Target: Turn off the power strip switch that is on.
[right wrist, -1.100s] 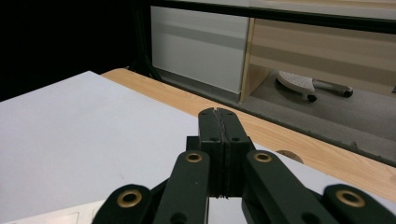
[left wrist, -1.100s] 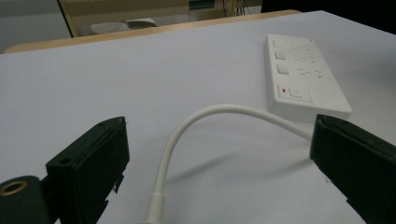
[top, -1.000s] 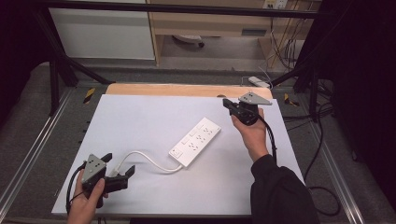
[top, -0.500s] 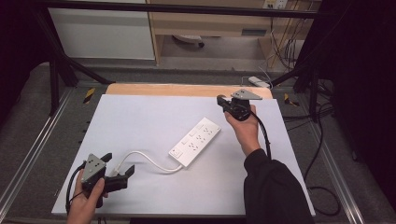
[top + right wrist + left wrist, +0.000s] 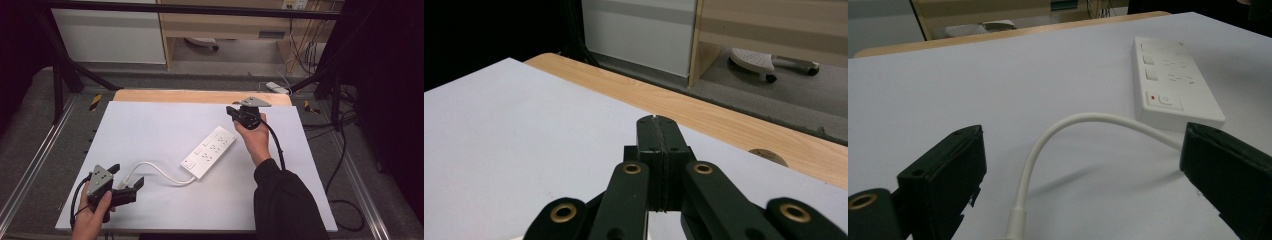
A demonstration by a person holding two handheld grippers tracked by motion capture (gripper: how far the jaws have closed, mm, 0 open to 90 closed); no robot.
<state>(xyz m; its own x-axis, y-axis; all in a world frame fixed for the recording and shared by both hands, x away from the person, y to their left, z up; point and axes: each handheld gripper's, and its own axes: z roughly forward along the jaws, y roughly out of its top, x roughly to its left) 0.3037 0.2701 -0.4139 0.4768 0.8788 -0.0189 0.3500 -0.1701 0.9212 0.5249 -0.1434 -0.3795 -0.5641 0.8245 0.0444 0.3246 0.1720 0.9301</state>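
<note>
Near the table's (image 5: 150,125) front-left corner, the left gripper (image 5: 131,181) sits with jaws spread wide, straddling the white cord (image 5: 1058,145) without gripping it. At centre, the white power strip (image 5: 209,152) lies diagonally on the white surface. Just beside its far end, the right gripper (image 5: 232,111) hovers, jaws pressed together, holding nothing.

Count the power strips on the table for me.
1. The white power strip lies diagonally near mid-table, its cord curving toward the open left claw. The shut right claw hovers past its far end. Nothing seems hidden.
</note>
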